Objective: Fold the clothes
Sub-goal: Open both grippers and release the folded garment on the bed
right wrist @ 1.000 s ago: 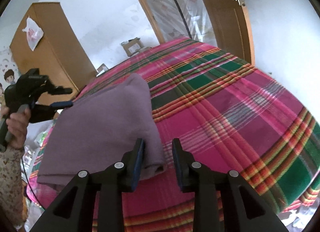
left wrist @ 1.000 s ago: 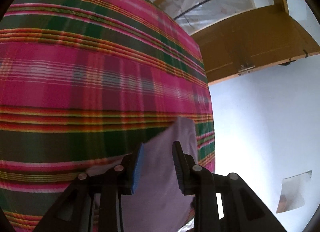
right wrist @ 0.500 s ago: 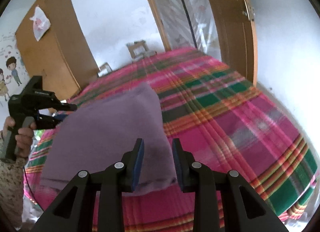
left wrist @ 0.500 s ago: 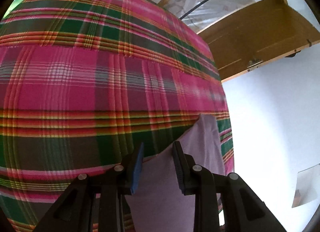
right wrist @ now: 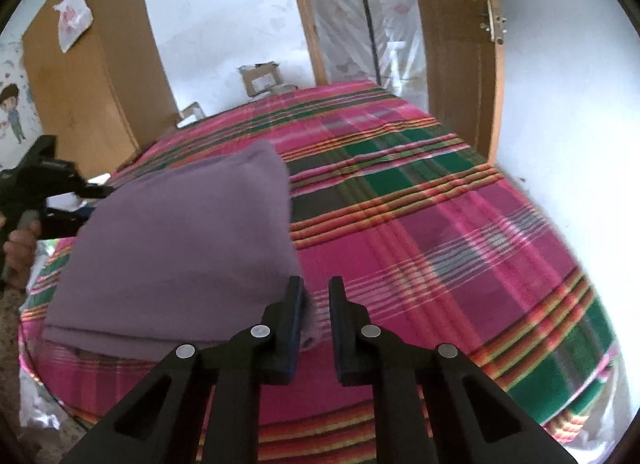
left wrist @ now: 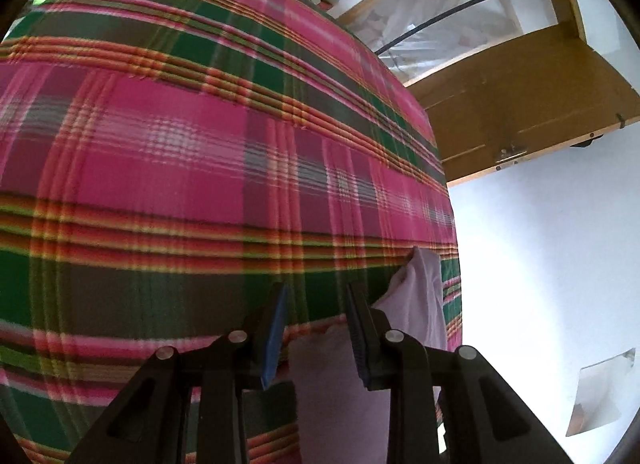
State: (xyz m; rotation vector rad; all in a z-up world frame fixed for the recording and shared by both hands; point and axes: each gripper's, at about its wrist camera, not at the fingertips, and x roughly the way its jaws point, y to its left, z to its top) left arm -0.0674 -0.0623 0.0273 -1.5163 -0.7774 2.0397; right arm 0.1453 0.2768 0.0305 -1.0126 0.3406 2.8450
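Plaid bedspread (right wrist: 420,224), pink, green and orange weave, lies taut and flat, and on its near left part rests the folded purple garment (right wrist: 180,232), a soft matte slab of stacked layers. Right gripper (right wrist: 315,304) is closing at the garment's near corner, with only the cloth edge between its jaws; a shallow bite may catch just the top layer and peel the fold open. Left gripper (left wrist: 316,328) stands half open, gripping nothing, cloth beneath; a snag there would skew the stack.
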